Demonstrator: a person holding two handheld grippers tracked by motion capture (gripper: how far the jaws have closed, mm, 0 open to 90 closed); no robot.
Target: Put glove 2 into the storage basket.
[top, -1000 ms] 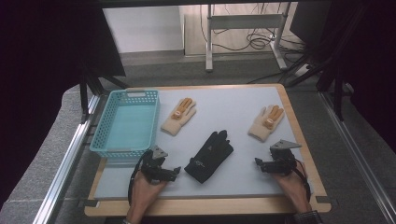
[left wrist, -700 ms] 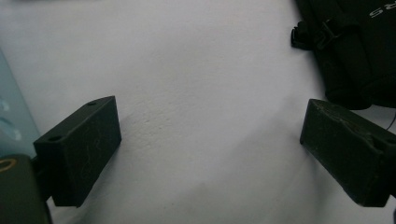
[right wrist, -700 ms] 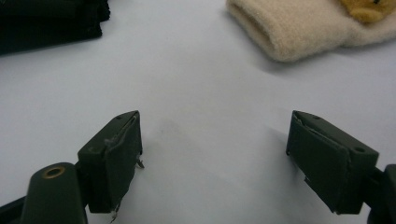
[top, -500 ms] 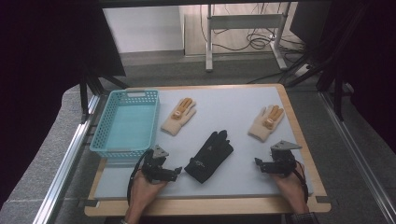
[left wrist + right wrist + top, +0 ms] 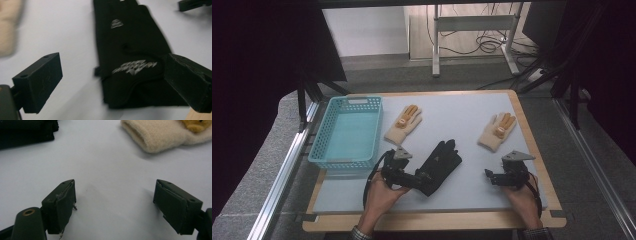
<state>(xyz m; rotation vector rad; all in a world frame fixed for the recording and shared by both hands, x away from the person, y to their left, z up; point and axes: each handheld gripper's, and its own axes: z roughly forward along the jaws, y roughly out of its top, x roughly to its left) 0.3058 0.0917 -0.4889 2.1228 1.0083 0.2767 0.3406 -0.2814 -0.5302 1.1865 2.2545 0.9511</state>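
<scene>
Wooden table edge (image 5: 432,222): seen nearest, as a pale border framing a light grey mat (image 5: 472,187).
Left hand (image 5: 379,195): held at the near left; the left gripper (image 5: 424,181) is pointed rightward at the cuff of the black glove (image 5: 439,165).
Left jaws: spread wide in the left gripper view, with the black glove's cuff lying between them; nothing is clamped.
Right hand (image 5: 522,197): held at the near right; the right gripper (image 5: 488,176) is set over bare mat.
Right jaws: parted widely, nothing grasped.
Black glove: laid flat at the mat's middle, fingers directed away.
Cream gloves: one (image 5: 497,131) is placed beyond the right gripper, another (image 5: 403,124) beside the basket; both are marked with orange.
Turquoise basket (image 5: 328,155): set on the left side of the mat.
Room: grey floor (image 5: 462,80), a metal table frame (image 5: 472,30) and loose cables (image 5: 477,45) are seen beyond.
</scene>
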